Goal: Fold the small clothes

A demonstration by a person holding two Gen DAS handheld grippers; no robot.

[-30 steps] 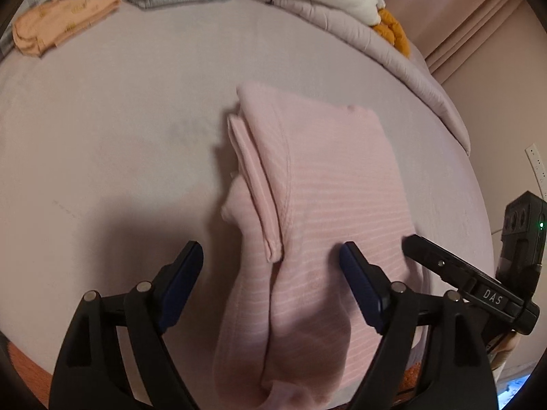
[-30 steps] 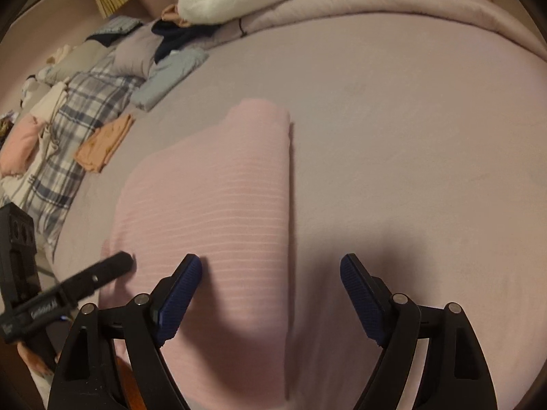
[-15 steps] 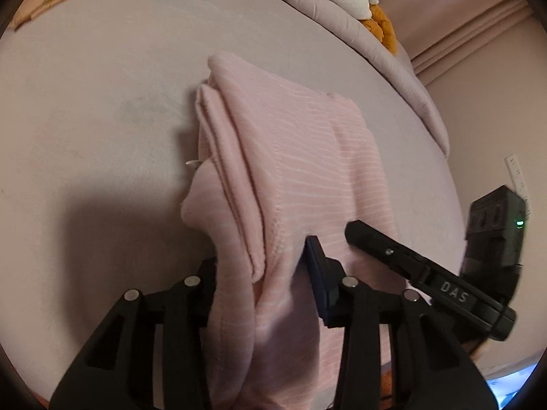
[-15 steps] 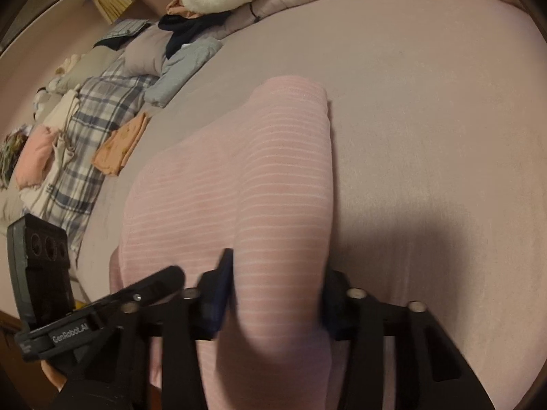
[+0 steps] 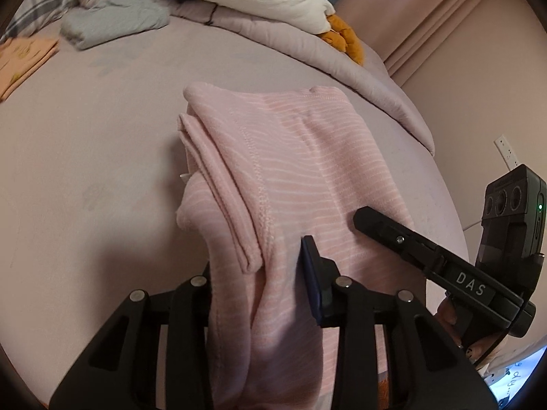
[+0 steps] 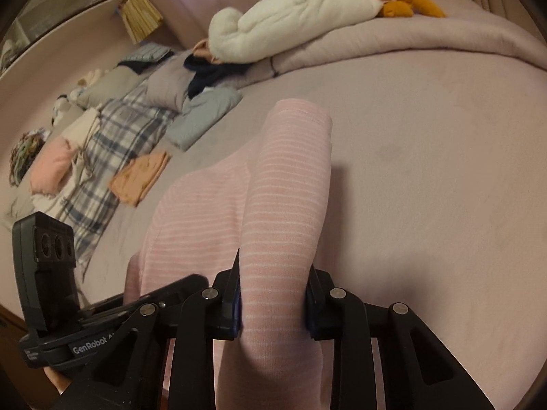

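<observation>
A pink garment with thin white stripes point(image 5: 280, 171) lies partly folded on the mauve bedspread point(image 5: 85, 157). My left gripper point(image 5: 263, 283) is shut on its near left edge, the cloth bunched between the jaws and lifted a little. My right gripper point(image 6: 273, 300) is shut on the near right edge of the same garment point(image 6: 283, 184), which rises in a ridge from the bed. Each gripper shows in the other's view, the right one at the right of the left wrist view point(image 5: 444, 266), the left one at the lower left of the right wrist view point(image 6: 68, 307).
Folded clothes lie at the far side: a grey-blue one point(image 5: 112, 24), an orange one point(image 5: 24, 58) and a pink one point(image 6: 51, 167) on a plaid blanket point(image 6: 116, 143). A white duvet point(image 6: 301, 13) and orange plush point(image 6: 407, 3) rest on the rolled cover. The wall point(image 5: 478, 85) is at right.
Both grippers were open a second ago, closed on the garment's near edge half a second ago, and have since lifted it a little and tilted up.
</observation>
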